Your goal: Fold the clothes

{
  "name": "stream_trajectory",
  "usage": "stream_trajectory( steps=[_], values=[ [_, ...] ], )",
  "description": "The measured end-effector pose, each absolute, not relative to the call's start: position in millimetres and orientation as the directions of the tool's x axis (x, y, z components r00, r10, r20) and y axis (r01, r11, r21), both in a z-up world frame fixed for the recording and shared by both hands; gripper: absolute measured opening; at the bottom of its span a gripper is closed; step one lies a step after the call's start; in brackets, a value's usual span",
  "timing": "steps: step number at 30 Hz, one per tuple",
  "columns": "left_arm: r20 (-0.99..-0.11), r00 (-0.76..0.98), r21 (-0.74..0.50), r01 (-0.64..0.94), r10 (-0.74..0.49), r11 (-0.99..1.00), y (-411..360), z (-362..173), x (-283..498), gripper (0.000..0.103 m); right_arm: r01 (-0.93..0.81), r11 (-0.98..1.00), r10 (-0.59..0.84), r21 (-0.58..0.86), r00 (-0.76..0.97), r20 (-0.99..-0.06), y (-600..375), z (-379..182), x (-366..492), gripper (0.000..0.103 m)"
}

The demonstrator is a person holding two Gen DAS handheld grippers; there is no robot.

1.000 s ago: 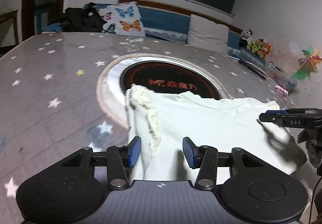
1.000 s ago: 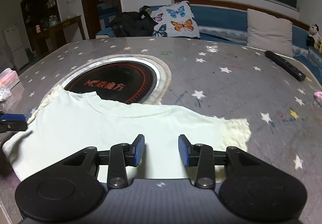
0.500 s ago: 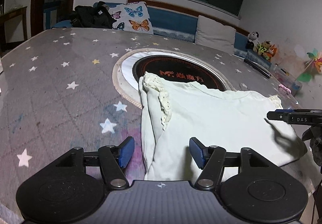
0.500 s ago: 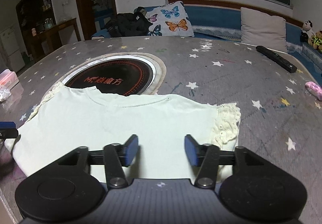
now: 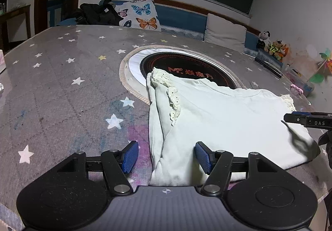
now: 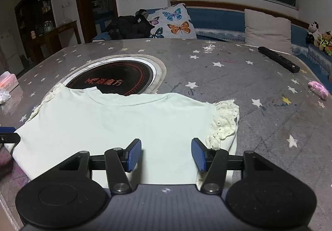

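A pale cream shirt (image 5: pixel 224 119) with lace-trimmed sleeves lies flat on the grey star-patterned table (image 5: pixel 62 85); it also shows in the right wrist view (image 6: pixel 116 123). Its left side is folded inward, with the lace sleeve (image 5: pixel 173 100) lying on top. My left gripper (image 5: pixel 165 156) is open and empty, just above the shirt's near left edge. My right gripper (image 6: pixel 166 153) is open and empty over the shirt's near right part, beside the right lace sleeve (image 6: pixel 225 121). A tip of the right gripper shows in the left wrist view (image 5: pixel 307 120).
A round black induction cooktop (image 6: pixel 116 79) sits in the table, partly under the shirt's collar. A black remote (image 6: pixel 278 61) and a pink object (image 6: pixel 318 89) lie at the right. A tissue box (image 6: pixel 7 81) stands at the left. A sofa with cushions (image 6: pixel 267 29) is behind.
Both grippers have opened wider and drawn back and up from the shirt. The shirt has stayed flat with its left side folded in.
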State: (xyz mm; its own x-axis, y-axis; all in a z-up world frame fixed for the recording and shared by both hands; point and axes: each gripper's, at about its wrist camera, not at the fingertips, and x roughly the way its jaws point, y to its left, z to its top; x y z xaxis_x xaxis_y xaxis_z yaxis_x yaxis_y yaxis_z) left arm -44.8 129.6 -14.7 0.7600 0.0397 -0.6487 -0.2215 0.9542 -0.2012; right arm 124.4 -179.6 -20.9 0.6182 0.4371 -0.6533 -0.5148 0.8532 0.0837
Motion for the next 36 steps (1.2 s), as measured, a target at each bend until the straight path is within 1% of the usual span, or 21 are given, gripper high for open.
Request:
stream_trajectory(
  steps=[7, 11, 14, 19, 24, 26, 31, 36],
  values=[
    [-0.652, 0.757, -0.193, -0.229, 0.05, 0.954, 130.6, -15.4, -45.3, 0.064, -0.538, 0.837, 0.466, 0.099, 0.607, -0.644, -191.9, -17.5, 100.2, 0.055],
    [-0.654, 0.755, -0.187, -0.228, 0.052, 0.956, 128.7, -15.8, -44.0, 0.068, -0.555, 0.828, 0.468, 0.085, 0.599, -0.649, -198.3, -25.9, 91.5, 0.055],
    [-0.652, 0.756, -0.183, -0.223, 0.051, 0.957, 127.2, -15.5, -43.5, 0.07, -0.561, 0.825, 0.469, 0.075, 0.603, -0.646, -198.4, -19.3, 87.9, 0.055],
    [-0.651, 0.757, -0.182, -0.22, 0.05, 0.959, 124.3, -14.7, -43.4, 0.075, -0.55, 0.832, 0.466, 0.068, 0.627, -0.624, -197.9, -12.0, 96.8, 0.055],
    [-0.646, 0.762, -0.187, -0.213, 0.044, 0.959, 122.9, -11.2, -46.3, 0.075, -0.513, 0.853, 0.442, 0.095, 0.613, -0.655, -200.5, -25.2, 113.6, 0.055],
    [-0.64, 0.768, -0.191, -0.208, 0.039, 0.959, 121.7, -8.7, -48.3, 0.075, -0.512, 0.854, 0.439, 0.091, 0.618, -0.652, -200.0, -23.6, 112.0, 0.055],
    [-0.634, 0.773, -0.215, -0.204, 0.022, 0.955, 119.8, -5.9, -51.9, 0.072, -0.542, 0.836, 0.465, 0.084, 0.619, -0.633, -190.6, -15.4, 107.8, 0.055],
    [-0.643, 0.766, -0.259, -0.235, 0.014, 0.937, 125.9, -5.7, -55.2, 0.062, -0.54, 0.838, 0.454, 0.08, 0.607, -0.652, -183.1, -23.7, 110.1, 0.055]
  ],
)
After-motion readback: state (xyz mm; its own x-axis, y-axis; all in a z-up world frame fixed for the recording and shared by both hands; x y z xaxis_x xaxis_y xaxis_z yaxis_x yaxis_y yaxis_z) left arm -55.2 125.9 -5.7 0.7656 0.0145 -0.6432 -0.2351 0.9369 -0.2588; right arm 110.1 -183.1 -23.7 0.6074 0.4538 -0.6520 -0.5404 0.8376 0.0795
